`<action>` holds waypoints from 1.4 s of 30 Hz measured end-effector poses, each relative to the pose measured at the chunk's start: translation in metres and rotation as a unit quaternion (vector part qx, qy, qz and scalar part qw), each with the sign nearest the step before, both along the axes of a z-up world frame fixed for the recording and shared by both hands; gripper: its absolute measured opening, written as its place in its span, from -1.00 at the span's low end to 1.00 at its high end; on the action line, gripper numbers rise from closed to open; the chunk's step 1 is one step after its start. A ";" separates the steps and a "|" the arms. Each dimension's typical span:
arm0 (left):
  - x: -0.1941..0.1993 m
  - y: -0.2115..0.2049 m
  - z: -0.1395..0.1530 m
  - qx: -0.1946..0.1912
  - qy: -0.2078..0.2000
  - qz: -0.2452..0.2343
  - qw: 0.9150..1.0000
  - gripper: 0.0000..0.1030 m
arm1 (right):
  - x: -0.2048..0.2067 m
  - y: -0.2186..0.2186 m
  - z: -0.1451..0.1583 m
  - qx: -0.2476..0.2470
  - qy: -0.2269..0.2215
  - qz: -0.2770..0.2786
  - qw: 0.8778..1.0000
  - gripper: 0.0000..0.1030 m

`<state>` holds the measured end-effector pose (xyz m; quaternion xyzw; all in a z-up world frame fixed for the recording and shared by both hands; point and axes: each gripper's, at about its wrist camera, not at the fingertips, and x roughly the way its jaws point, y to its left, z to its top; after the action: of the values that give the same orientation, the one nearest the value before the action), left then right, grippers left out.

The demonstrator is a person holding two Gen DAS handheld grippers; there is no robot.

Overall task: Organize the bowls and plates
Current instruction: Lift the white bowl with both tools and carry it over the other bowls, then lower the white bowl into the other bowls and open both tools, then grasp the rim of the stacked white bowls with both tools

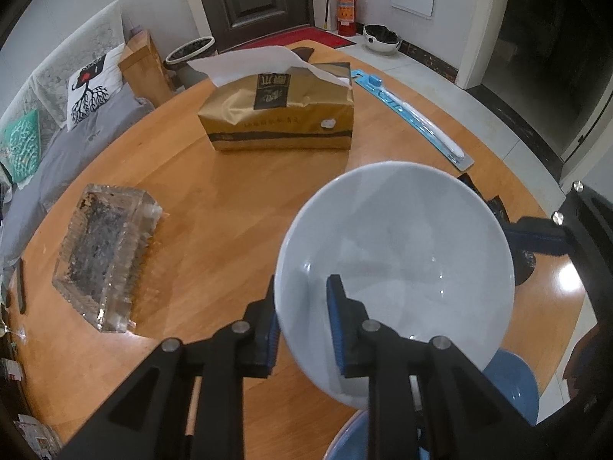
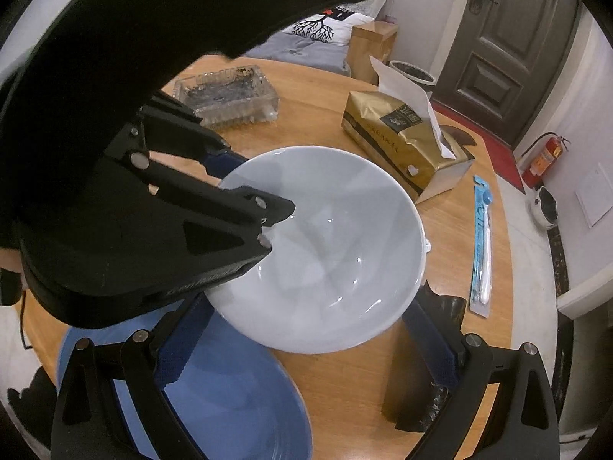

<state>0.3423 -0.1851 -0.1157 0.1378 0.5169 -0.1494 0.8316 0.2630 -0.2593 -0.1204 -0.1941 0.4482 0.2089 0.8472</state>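
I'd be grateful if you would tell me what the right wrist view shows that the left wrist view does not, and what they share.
Only the right wrist view shows the open right tongs with fingers wide on either side of the white bowl, and most of the blue plate. Only the left wrist view shows the left tongs gripping the bowl's rim from the front. Both show the tissue pack, glass ashtray, packaged toothbrush and wooden table.

The left gripper (image 1: 302, 329) is showing matte black plastic linkage arms studded with round silver screw heads, and its fingers (image 1: 337, 326) are wearing ribbed blue pads. The right gripper (image 2: 306, 349) is built alike: black triangular cut-out arms, silver pivot screws, and long dark blue textured pads (image 2: 174, 356) lining the fingers. A bulky black housing is filling the corners.
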 end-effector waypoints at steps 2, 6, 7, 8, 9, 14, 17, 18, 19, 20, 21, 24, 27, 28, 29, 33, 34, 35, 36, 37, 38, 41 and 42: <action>-0.001 0.000 0.001 0.001 -0.001 0.000 1.000 -0.63 | -0.001 0.000 -0.002 -0.002 -0.002 0.001 1.000 0.88; -0.004 0.003 0.007 -0.009 -0.005 0.003 1.000 -0.61 | -0.008 -0.009 0.000 0.013 -0.012 0.006 1.000 0.86; -0.005 0.005 0.010 -0.015 -0.008 0.002 1.000 -0.59 | -0.010 -0.013 0.002 0.017 -0.020 0.004 1.000 0.88; -0.005 0.006 0.013 -0.019 -0.010 0.003 1.000 -0.45 | -0.014 -0.020 0.006 0.029 -0.032 0.002 0.999 0.88; -0.004 0.008 0.016 -0.022 -0.010 0.005 1.000 -0.32 | -0.018 -0.026 0.009 0.043 -0.040 0.004 0.998 0.88; -0.003 0.008 0.013 -0.011 0.008 -0.001 1.000 -0.16 | -0.035 -0.056 0.005 0.112 -0.060 0.020 0.992 0.98; -0.001 0.005 0.007 -0.014 0.015 -0.005 1.000 -0.16 | -0.033 -0.068 -0.015 0.129 -0.036 0.013 0.991 0.98; 0.000 0.004 0.005 -0.018 0.018 -0.005 1.000 -0.16 | -0.031 -0.069 -0.020 0.133 -0.023 0.010 0.991 0.98; 0.002 0.002 0.003 -0.018 0.017 -0.004 1.000 -0.16 | -0.027 -0.071 -0.024 0.139 -0.010 0.009 0.990 0.98; 0.002 0.001 0.001 -0.014 0.016 -0.003 1.000 -0.16 | -0.025 -0.070 -0.027 0.142 -0.005 0.009 0.990 0.98; 0.003 0.000 -0.001 -0.011 0.015 -0.003 1.000 -0.16 | -0.021 -0.070 -0.029 0.147 -0.001 0.012 0.989 0.97; 0.005 -0.003 -0.007 -0.012 0.020 -0.007 1.000 -0.16 | -0.013 -0.065 -0.032 0.148 0.004 0.021 0.989 0.95; 0.006 -0.005 -0.010 -0.011 0.021 -0.013 1.000 -0.16 | -0.002 -0.058 -0.036 0.146 0.018 0.023 0.989 0.94; 0.006 -0.006 -0.011 -0.008 0.018 -0.017 1.000 -0.16 | 0.002 -0.056 -0.038 0.145 0.021 0.023 0.989 0.94; 0.005 -0.006 -0.012 -0.001 0.013 -0.019 1.000 -0.16 | 0.006 -0.055 -0.040 0.145 0.024 0.025 0.989 0.96; 0.004 0.002 -0.013 0.015 -0.004 -0.028 1.000 -0.16 | 0.015 -0.049 -0.044 0.158 0.031 0.041 0.986 0.95; 0.007 0.007 -0.012 0.006 0.000 -0.024 1.000 -0.16 | 0.016 -0.045 -0.043 0.158 0.029 0.048 0.986 0.95; 0.010 0.011 -0.011 0.000 0.003 -0.020 1.000 -0.16 | 0.019 -0.042 -0.043 0.157 0.028 0.053 0.986 0.95; 0.012 0.014 -0.011 -0.004 0.005 -0.016 1.000 -0.16 | 0.022 -0.037 -0.043 0.154 0.027 0.058 0.986 0.95; 0.013 0.016 -0.011 -0.004 0.004 -0.013 1.000 -0.16 | 0.026 -0.032 -0.043 0.150 0.026 0.060 0.987 0.98; 0.014 0.017 -0.011 0.000 0.002 -0.012 1.000 -0.17 | 0.029 -0.028 -0.043 0.145 0.027 0.058 0.987 0.98; 0.016 0.017 -0.014 0.001 0.000 -0.013 1.000 -0.21 | 0.043 -0.022 -0.045 0.147 0.035 0.054 0.987 0.98; 0.018 0.018 -0.014 -0.003 0.000 -0.010 1.000 -0.23 | 0.048 -0.021 -0.047 0.149 0.041 0.053 0.987 0.98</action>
<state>0.3601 -0.1671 -0.1297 0.1403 0.5151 -0.1596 0.8304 0.3108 -0.2804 -0.1670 -0.0807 0.4358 0.3260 0.8350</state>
